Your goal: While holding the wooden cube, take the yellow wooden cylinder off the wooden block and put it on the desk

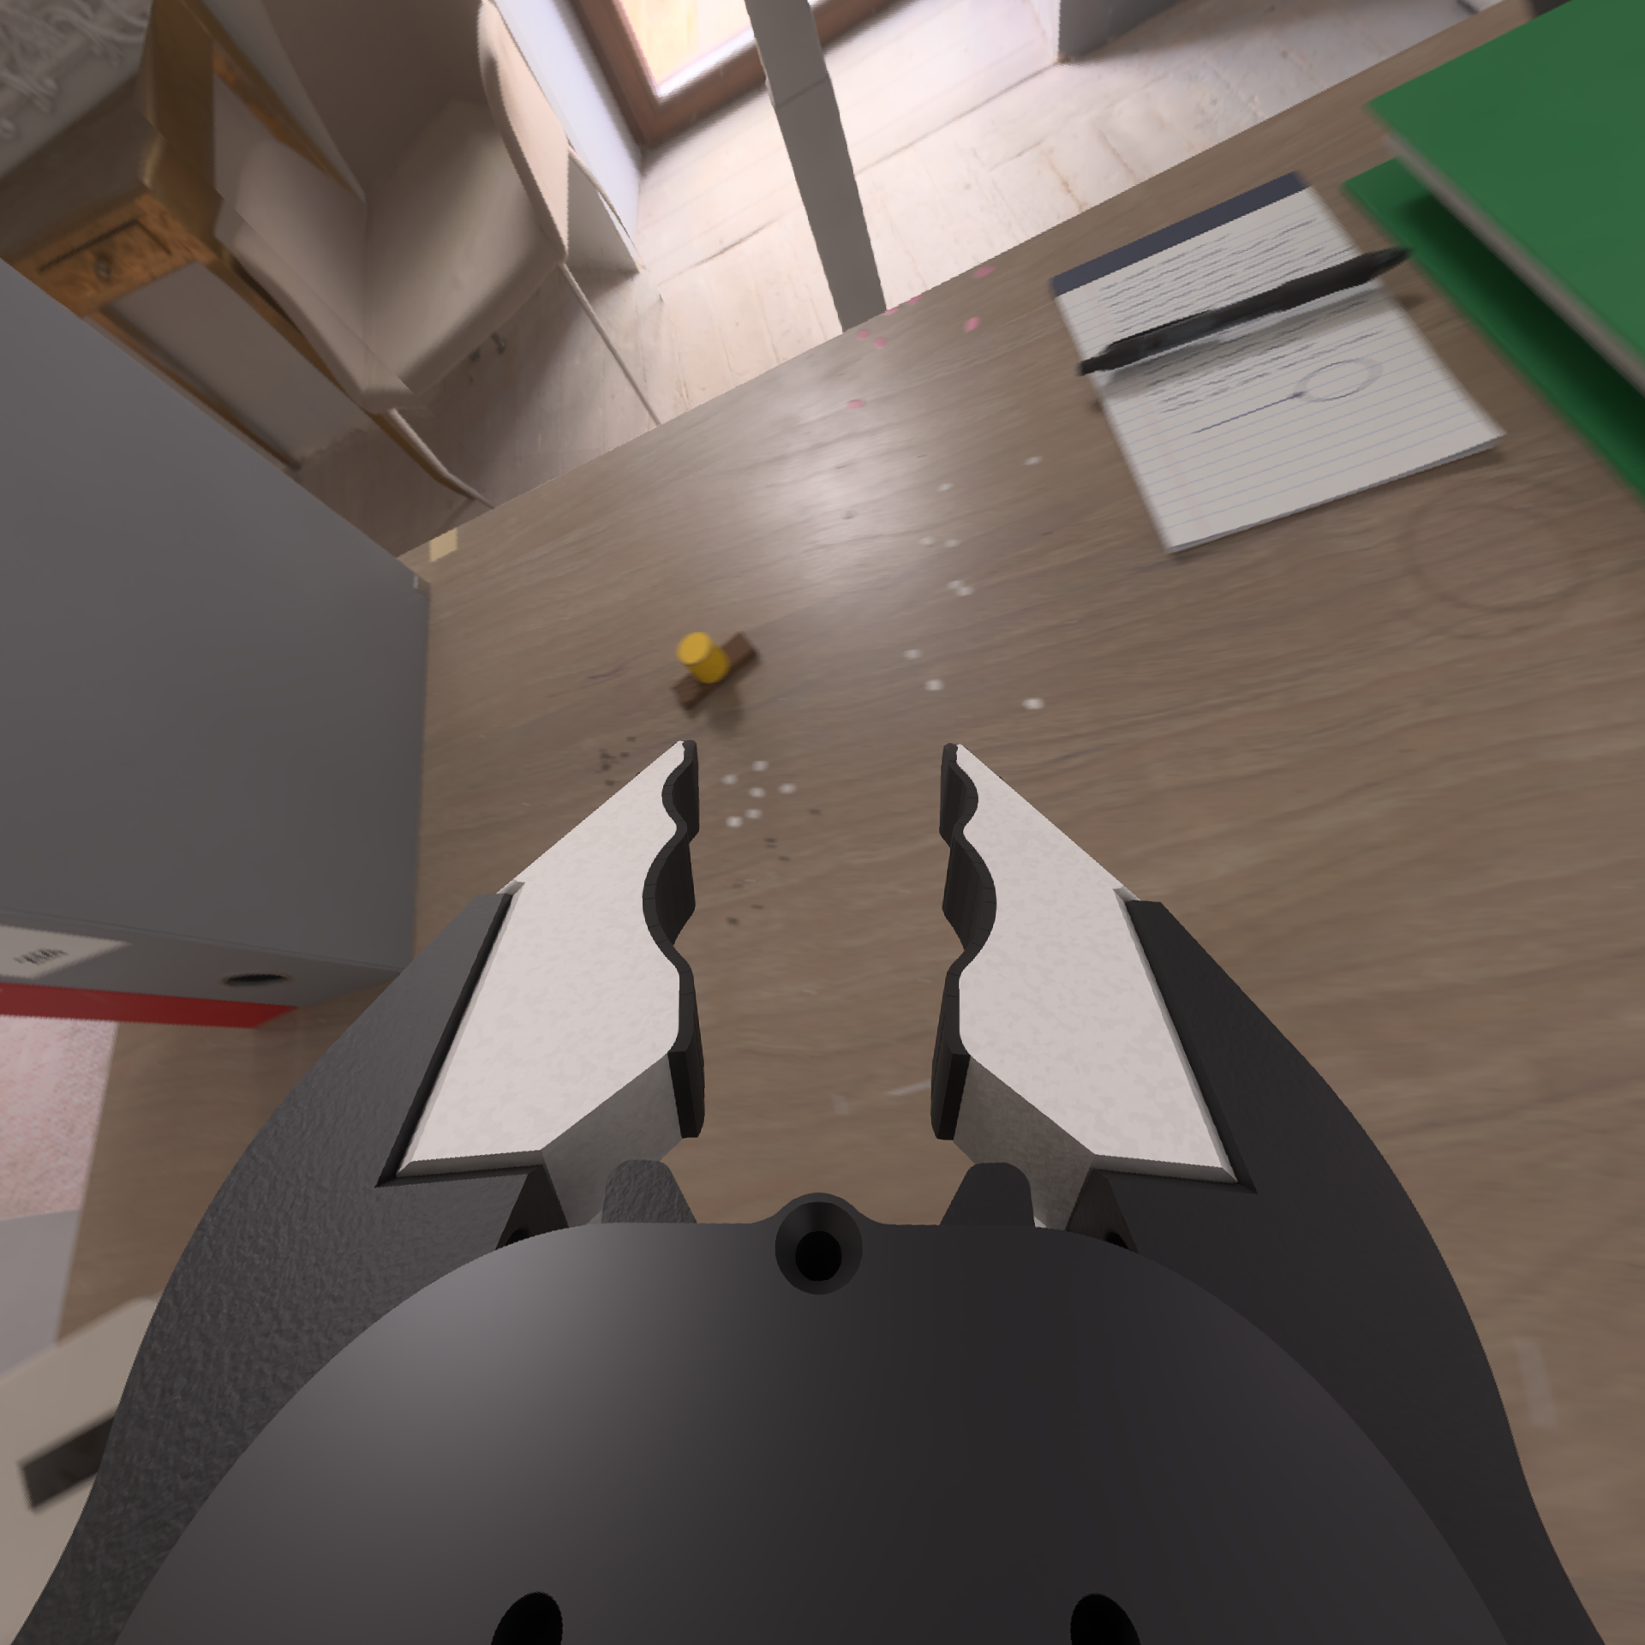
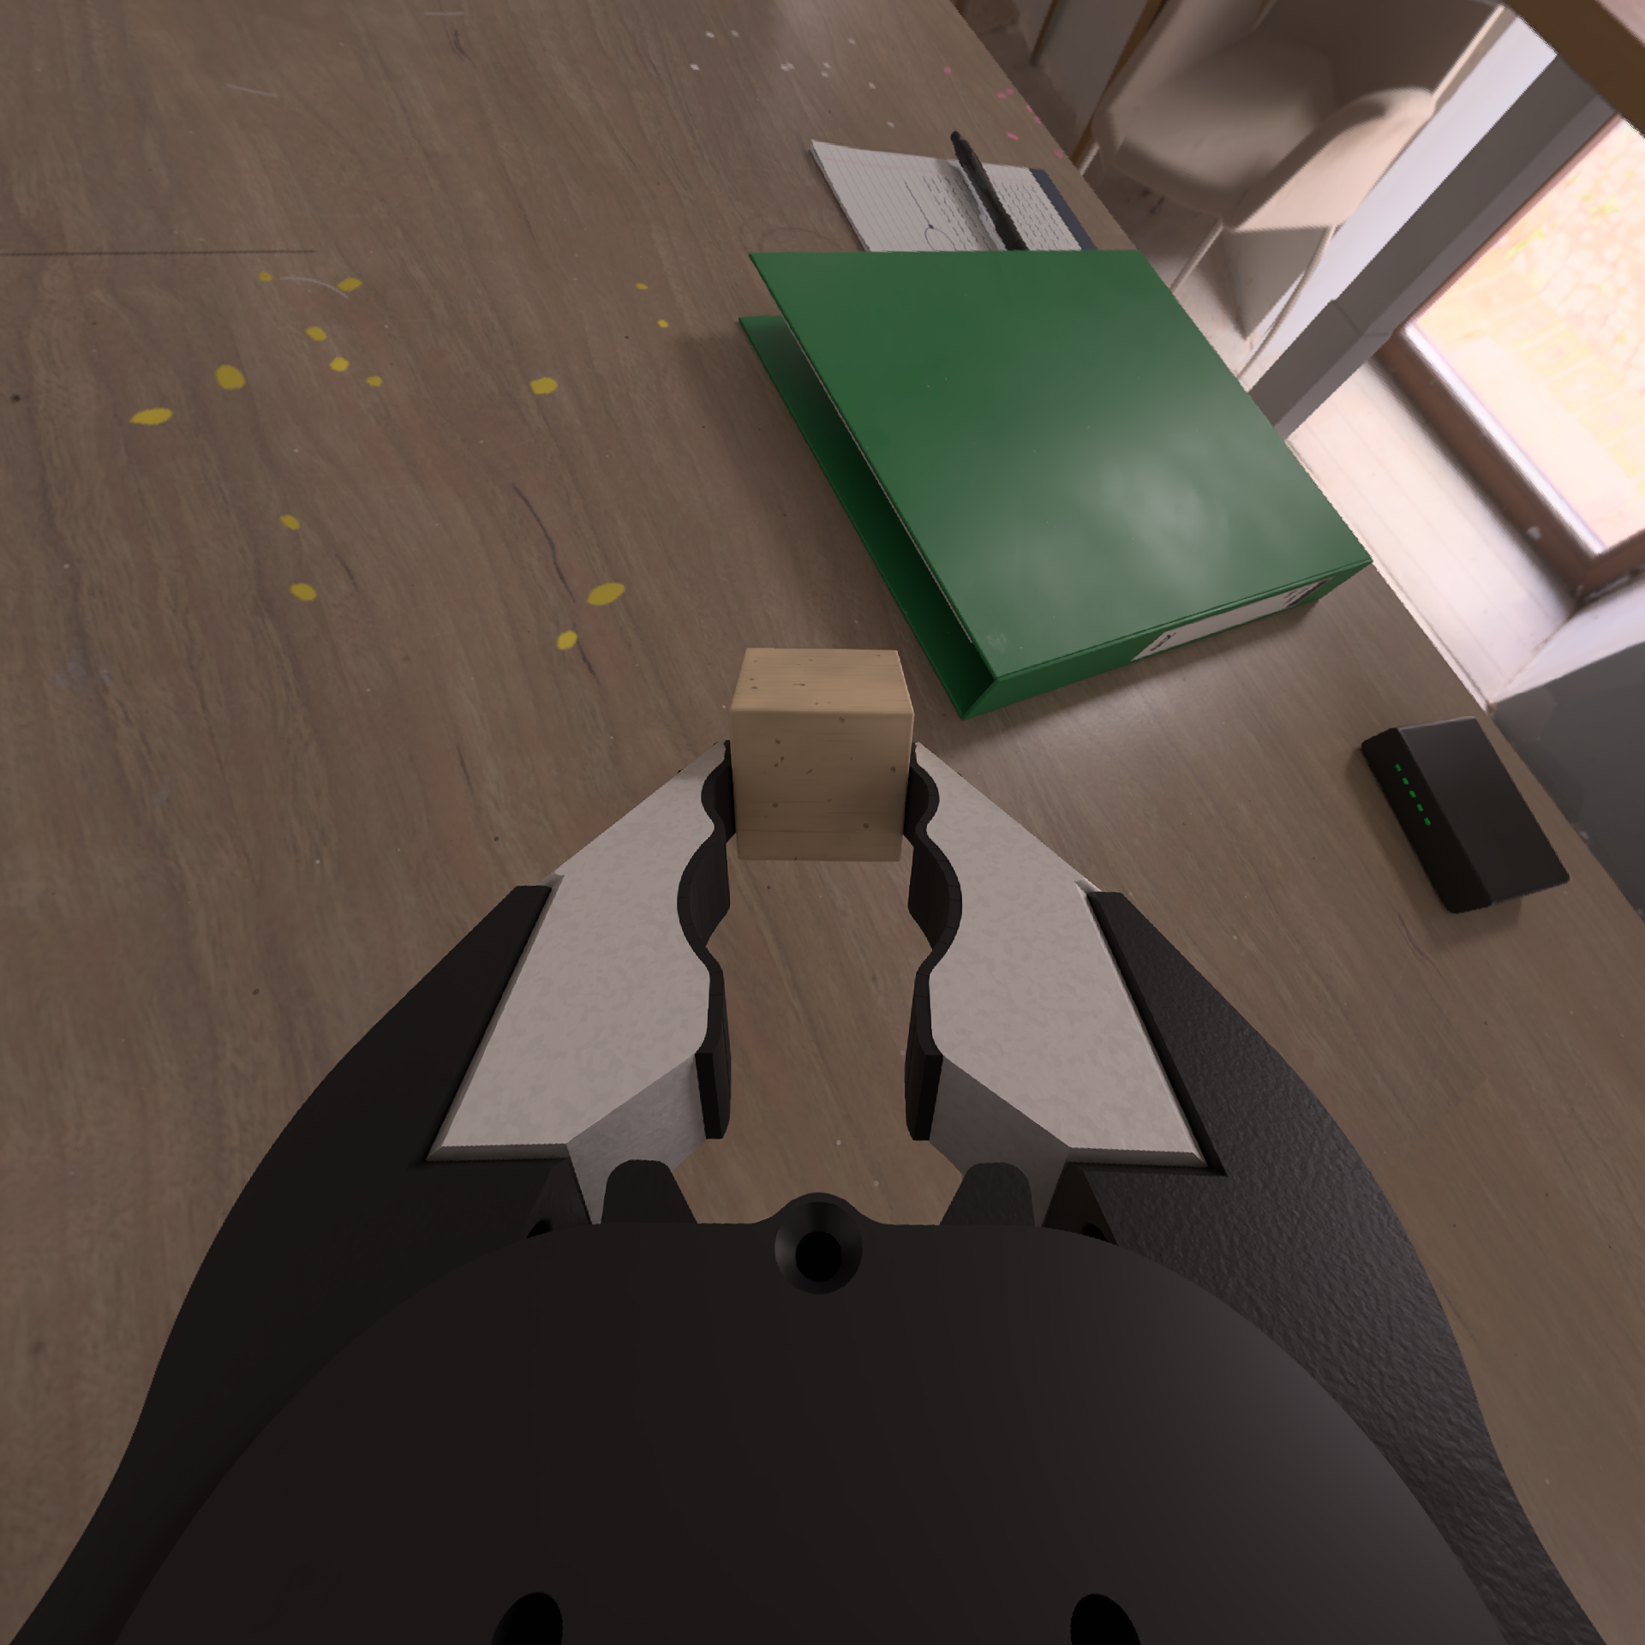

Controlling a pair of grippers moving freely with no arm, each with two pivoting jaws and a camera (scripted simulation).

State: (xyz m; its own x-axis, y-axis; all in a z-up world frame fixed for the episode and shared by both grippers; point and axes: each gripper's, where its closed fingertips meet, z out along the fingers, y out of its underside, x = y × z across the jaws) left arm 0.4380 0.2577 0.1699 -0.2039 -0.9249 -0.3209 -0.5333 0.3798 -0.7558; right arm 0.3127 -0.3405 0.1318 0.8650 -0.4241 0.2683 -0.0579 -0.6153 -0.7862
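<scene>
In the left wrist view a small yellow wooden cylinder [image 1: 702, 657] stands on a thin dark brown wooden block [image 1: 735, 669] lying flat on the desk [image 1: 1157, 890]. My left gripper [image 1: 819, 752] is open and empty, above the desk, well short of the cylinder, which lies ahead and a little left. In the right wrist view my right gripper [image 2: 822, 757] is shut on a pale wooden cube [image 2: 821, 767], held at the fingertips above the desk [image 2: 356, 801]. The cylinder and block do not show in the right wrist view.
A grey binder [image 1: 196, 676] lies left of the cylinder. A lined notepad [image 1: 1273, 365] with a black pen [image 1: 1246, 311] and a green binder [image 1: 1531, 231] lie far right. The green binder [image 2: 1050, 472] and a black device [image 2: 1469, 814] sit right of the cube. Paint specks dot the desk.
</scene>
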